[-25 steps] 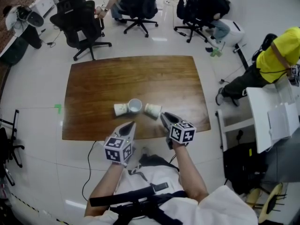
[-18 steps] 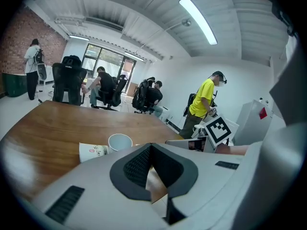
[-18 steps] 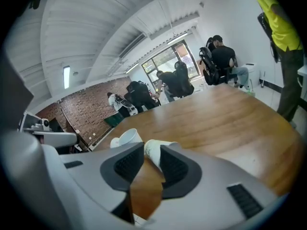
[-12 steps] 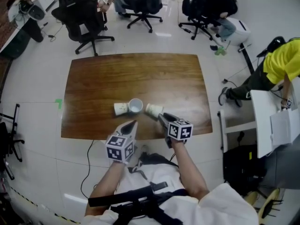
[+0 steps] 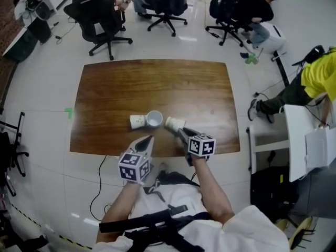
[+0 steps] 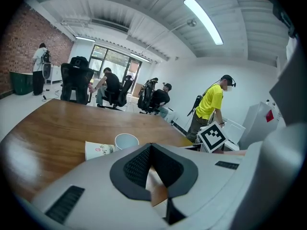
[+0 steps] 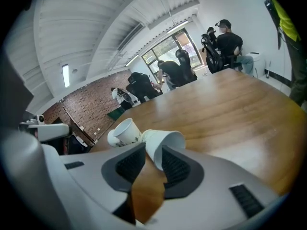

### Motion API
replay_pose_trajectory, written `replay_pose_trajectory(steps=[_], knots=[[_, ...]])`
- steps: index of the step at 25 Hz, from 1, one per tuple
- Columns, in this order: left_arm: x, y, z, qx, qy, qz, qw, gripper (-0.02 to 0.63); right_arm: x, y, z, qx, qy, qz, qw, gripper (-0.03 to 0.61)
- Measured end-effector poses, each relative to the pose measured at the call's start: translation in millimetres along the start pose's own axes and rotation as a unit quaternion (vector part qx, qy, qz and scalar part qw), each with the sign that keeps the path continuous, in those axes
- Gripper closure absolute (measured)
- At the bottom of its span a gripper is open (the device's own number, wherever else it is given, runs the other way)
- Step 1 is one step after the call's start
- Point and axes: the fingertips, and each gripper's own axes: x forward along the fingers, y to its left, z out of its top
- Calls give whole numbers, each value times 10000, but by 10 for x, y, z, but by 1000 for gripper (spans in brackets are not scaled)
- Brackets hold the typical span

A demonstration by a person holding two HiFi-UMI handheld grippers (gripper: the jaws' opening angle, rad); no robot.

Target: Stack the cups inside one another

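Observation:
Three white paper cups sit near the front edge of the brown table (image 5: 157, 85). One cup (image 5: 136, 122) (image 6: 98, 150) lies on its side at the left, and the middle cup (image 5: 154, 118) (image 6: 126, 141) (image 7: 123, 131) shows its open mouth. The right-hand cup (image 5: 172, 123) (image 7: 165, 140) also lies on its side, narrow end toward me. My right gripper (image 5: 181, 132) (image 7: 152, 150) is closing on that narrow end, and both pads touch its sides. My left gripper (image 5: 148, 139) (image 6: 151, 146) hangs just short of the table's front edge, shut and empty.
Black office chairs (image 5: 102, 14) with seated people stand beyond the table's far edge. A person in yellow (image 5: 320, 80) and a white desk (image 5: 310, 135) are at the right. A dark cable (image 5: 100, 188) trails on the floor below the front edge.
My right gripper has sunk a little onto the right-hand cup and its jaws have come round the narrow end. The left gripper and the cups have stayed put.

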Motion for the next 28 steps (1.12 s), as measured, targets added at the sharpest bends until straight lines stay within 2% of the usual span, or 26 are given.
replay_pose_trajectory(steps=[8,15,18,28], knots=[[-64,53,-50,-33,-28,107,9999,621,36,-11,-43,81,-19,76,9999,474],[-142,124,-63,-66,-50,141,9999,621,111,60,-56,9,42,45,10000,515],[-148,129,-62,-79,-65,149,9998,621,112,60,-51,-44,61,13,10000,551],[-228,110,-68,-71,-99,126,9998,621,-11,149,4,-397,35,-30,9992,563]])
